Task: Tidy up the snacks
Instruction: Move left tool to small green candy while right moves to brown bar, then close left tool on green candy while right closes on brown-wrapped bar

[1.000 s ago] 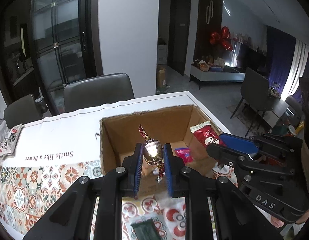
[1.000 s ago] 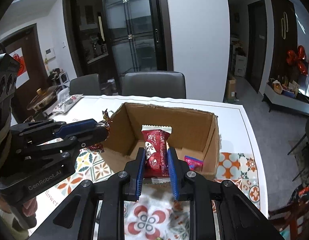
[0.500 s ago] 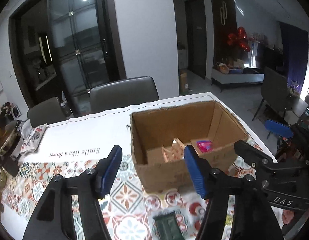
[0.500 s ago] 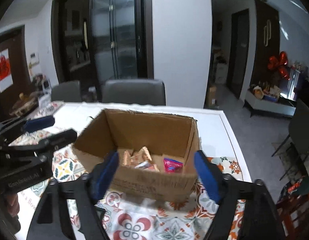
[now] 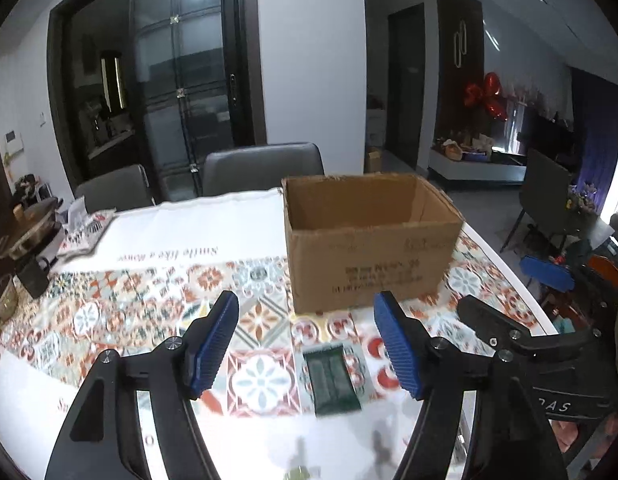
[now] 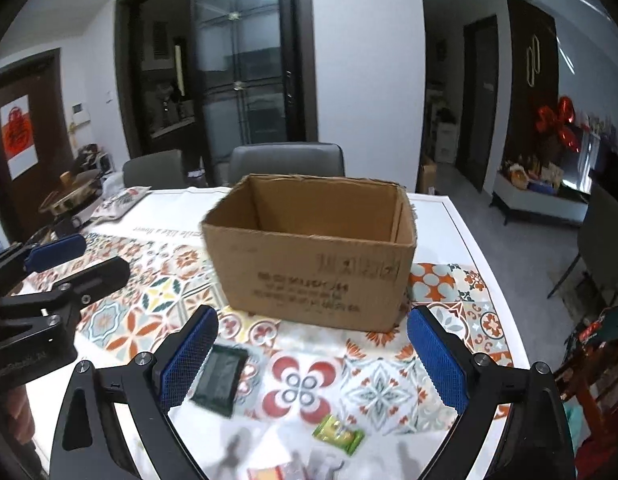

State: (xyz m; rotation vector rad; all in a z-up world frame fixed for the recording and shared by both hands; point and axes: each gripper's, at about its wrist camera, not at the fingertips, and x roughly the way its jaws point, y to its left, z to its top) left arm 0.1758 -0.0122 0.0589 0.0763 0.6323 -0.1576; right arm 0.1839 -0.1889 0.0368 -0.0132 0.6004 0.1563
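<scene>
Two empty grippers, more snacks to pick up

Both jaws have just been opening and hold nothing. The left hand-held gripper (image 5: 307, 346) stands partly open above a dark green packet (image 5: 332, 378) on the desk (image 5: 213, 232). The right hand-held gripper (image 6: 311, 354) is spread wide, and a light green snack (image 6: 339, 435) lies just below it. Come down slowly, get the pads on both sides of one packet, squeeze, then lift it over the box (image 6: 313, 260).
</scene>
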